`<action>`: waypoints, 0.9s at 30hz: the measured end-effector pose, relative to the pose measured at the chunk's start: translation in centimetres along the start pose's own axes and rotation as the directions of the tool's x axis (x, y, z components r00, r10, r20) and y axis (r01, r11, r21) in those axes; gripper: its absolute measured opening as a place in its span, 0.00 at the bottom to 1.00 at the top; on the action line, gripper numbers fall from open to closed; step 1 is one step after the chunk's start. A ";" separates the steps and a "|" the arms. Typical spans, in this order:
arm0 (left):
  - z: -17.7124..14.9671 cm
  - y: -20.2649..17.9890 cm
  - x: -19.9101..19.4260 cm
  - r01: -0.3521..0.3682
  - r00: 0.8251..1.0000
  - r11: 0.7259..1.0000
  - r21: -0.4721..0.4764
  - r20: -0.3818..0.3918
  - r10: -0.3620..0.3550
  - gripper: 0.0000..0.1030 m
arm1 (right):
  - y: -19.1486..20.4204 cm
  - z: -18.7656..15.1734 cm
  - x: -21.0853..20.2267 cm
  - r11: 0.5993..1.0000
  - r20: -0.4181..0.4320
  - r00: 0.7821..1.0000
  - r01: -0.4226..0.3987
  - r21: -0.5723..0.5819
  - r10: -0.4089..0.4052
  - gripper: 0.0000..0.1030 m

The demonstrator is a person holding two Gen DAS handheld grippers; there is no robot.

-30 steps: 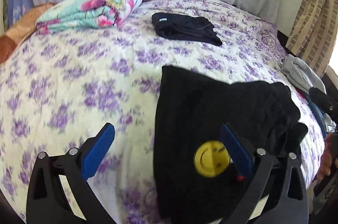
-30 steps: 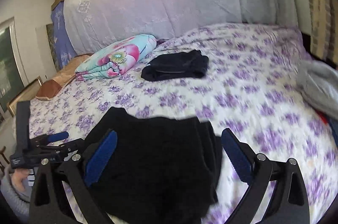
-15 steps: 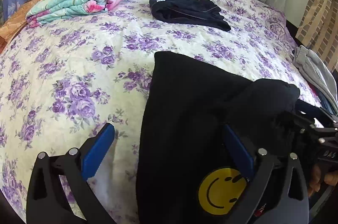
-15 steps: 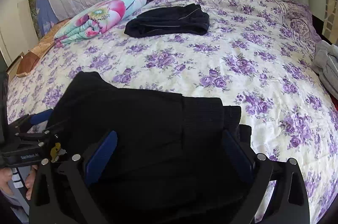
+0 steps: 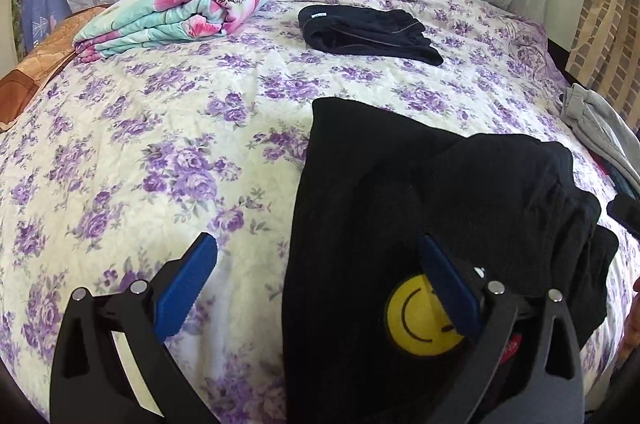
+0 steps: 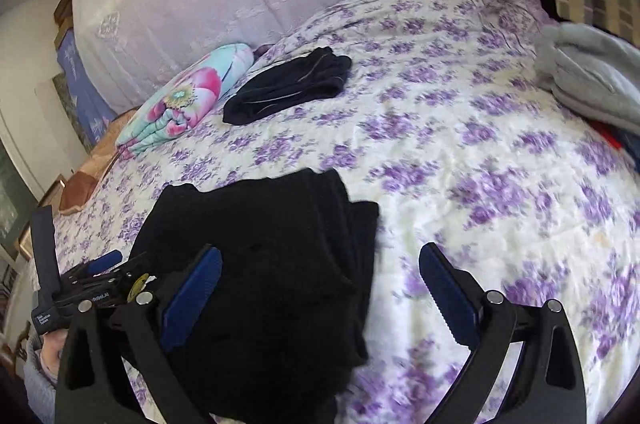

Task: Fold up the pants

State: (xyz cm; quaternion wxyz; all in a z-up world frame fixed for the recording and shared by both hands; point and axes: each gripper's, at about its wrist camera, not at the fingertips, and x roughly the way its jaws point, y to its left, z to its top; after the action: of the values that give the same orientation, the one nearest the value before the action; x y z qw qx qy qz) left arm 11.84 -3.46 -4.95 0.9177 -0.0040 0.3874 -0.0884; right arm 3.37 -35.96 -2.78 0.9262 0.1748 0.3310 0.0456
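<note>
Both jaws stood apart, left gripper and right gripper empty; the pants, bunched at four o'clock, likely needed another fold.

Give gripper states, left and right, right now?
Left gripper: open, holding nothing, over the black pants.
Right gripper: open, holding nothing.
</note>
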 end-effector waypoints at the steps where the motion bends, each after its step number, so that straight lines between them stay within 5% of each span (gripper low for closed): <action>1: -0.1 0.1 -0.2 0.001 1.000 1.000 -0.003 0.002 -0.001 0.96 | -0.5 -0.3 -0.1 1.000 -0.005 1.000 -0.010 0.021 0.010 0.96; 7: -1.4 0.5 -1.9 0.033 0.999 0.999 -0.029 0.004 -0.033 0.96 | -2.1 -2.2 -0.3 0.994 -0.020 0.998 -0.065 0.083 0.067 0.96; 11: -2.2 -0.2 -3.3 -0.007 1.000 1.000 -0.007 0.030 0.007 0.96 | -1.6 -2.9 -1.4 0.993 0.006 0.997 -0.077 0.092 0.076 0.96; 23: -3.7 -2.9 -6.6 -0.013 0.996 0.998 0.062 0.088 0.008 0.96 | 4.3 -3.9 -5.0 0.993 0.087 0.994 -0.061 -0.104 0.070 0.96; 27: -4.5 -2.2 -5.6 0.013 0.999 0.999 0.052 0.033 -0.014 0.96 | 4.5 -3.3 -4.2 0.991 0.074 0.995 -0.056 -0.122 0.066 0.96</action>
State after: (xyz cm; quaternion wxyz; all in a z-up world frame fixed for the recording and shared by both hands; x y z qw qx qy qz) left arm 4.45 -4.46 -3.96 0.9232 0.0156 0.3695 -0.1045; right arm -1.82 -31.58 -1.04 0.9453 0.1305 0.2859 0.0869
